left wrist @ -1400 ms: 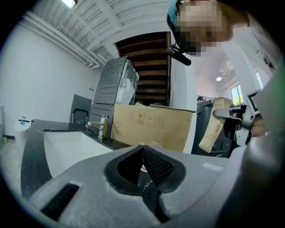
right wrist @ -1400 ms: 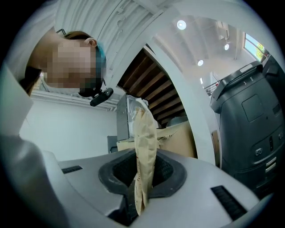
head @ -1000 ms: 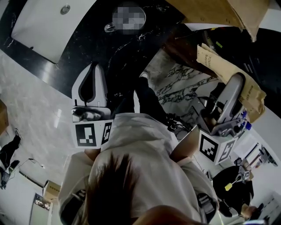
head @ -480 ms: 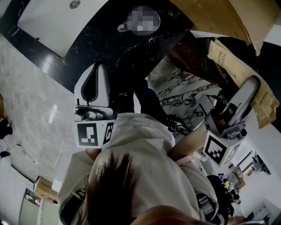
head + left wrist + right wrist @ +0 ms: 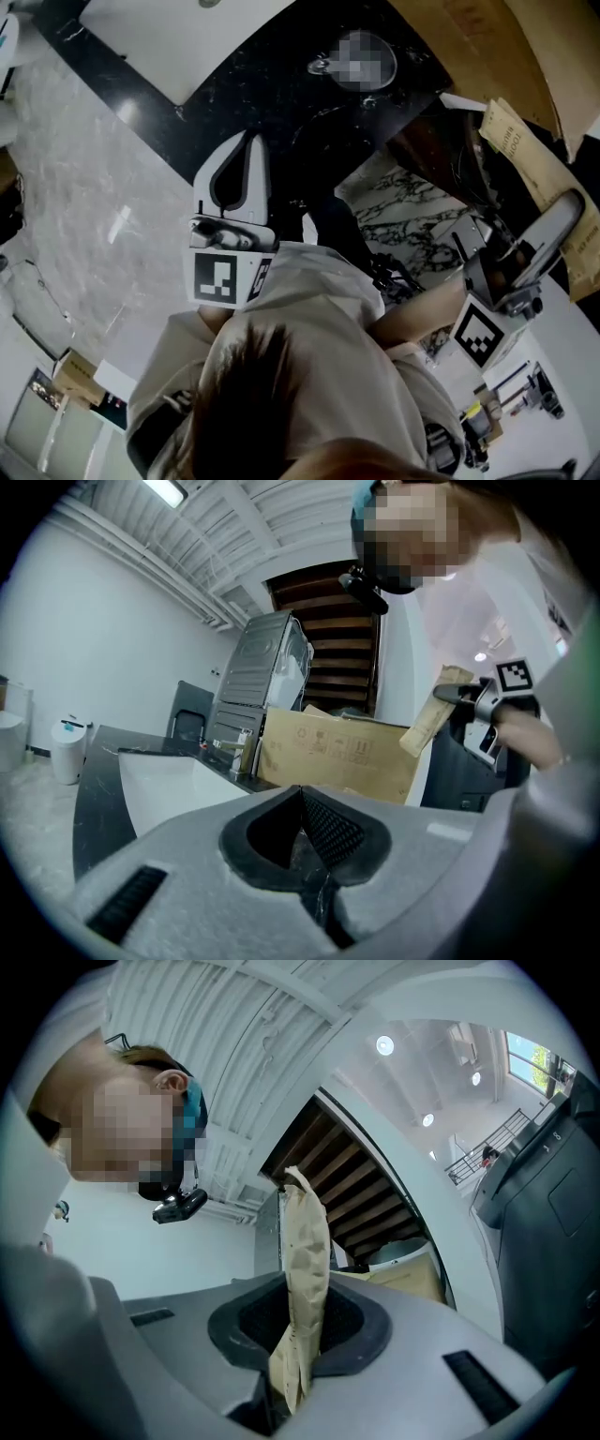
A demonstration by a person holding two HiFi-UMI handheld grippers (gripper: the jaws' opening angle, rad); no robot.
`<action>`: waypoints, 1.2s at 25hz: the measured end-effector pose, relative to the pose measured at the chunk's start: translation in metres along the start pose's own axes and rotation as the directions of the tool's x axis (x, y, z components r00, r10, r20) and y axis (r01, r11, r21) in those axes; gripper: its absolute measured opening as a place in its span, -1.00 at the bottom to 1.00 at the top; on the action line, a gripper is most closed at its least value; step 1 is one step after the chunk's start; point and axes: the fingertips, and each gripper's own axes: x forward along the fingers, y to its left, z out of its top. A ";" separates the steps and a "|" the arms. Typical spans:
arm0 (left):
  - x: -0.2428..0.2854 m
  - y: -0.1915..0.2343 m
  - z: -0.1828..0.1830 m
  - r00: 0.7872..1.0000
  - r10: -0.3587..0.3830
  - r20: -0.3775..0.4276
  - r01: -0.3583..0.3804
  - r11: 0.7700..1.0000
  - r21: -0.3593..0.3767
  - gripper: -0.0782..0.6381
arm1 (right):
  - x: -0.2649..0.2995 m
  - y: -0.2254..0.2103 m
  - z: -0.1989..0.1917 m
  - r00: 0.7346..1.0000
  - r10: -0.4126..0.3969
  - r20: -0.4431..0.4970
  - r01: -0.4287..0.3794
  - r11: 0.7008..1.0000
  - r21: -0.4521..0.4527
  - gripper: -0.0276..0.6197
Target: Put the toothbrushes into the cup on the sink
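Right gripper view: jaws clamped on a brown paper packet, with the left gripper closed and empty.

The right gripper (image 5: 299,1327) has its jaws nearly together, pinching the lower end of the paper packet (image 5: 307,1232), which stands up past the tips. What the packet holds is hidden, so the toothbrush itself cannot be seen. The left gripper (image 5: 302,799) has its jaws closed tip to tip with nothing between them; only dark counter shows through the hollow behind the tips. In the head view the cup (image 5: 322,66) stands on the black counter (image 5: 272,84), between the white sink basin (image 5: 159,37) and a cardboard box (image 5: 487,37), well apart from both grippers. The cup's inside is covered over, so its contents cannot be made out. The top edge cuts off the basin and the box, and the person (image 5: 309,375) hides the lower middle of that view.
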 end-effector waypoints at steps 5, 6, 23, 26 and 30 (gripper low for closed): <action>-0.003 -0.005 0.007 1.000 -0.012 0.009 0.013 1.000 -0.024 -0.74 | 0.003 0.006 0.009 1.000 0.003 -0.001 -0.003 1.000 -0.014 -0.77; -0.005 -0.004 0.008 1.000 -0.014 0.002 0.014 1.000 -0.025 -0.74 | 0.003 0.009 0.010 1.000 0.005 -0.002 -0.005 1.000 -0.011 -0.77; -0.018 -0.005 0.014 1.000 -0.009 0.001 0.009 0.999 -0.052 -0.74 | 0.004 0.026 0.008 0.999 0.035 -0.011 -0.035 0.999 0.020 -0.77; -0.016 -0.005 0.014 1.000 -0.014 0.004 0.014 0.999 -0.049 -0.74 | 0.007 0.031 0.009 0.999 0.048 -0.010 -0.048 0.999 0.022 -0.77; -0.013 -0.009 0.014 1.000 -0.030 0.008 0.031 0.998 -0.051 -0.74 | 0.011 0.035 0.011 0.998 0.058 -0.002 -0.058 0.998 0.021 -0.77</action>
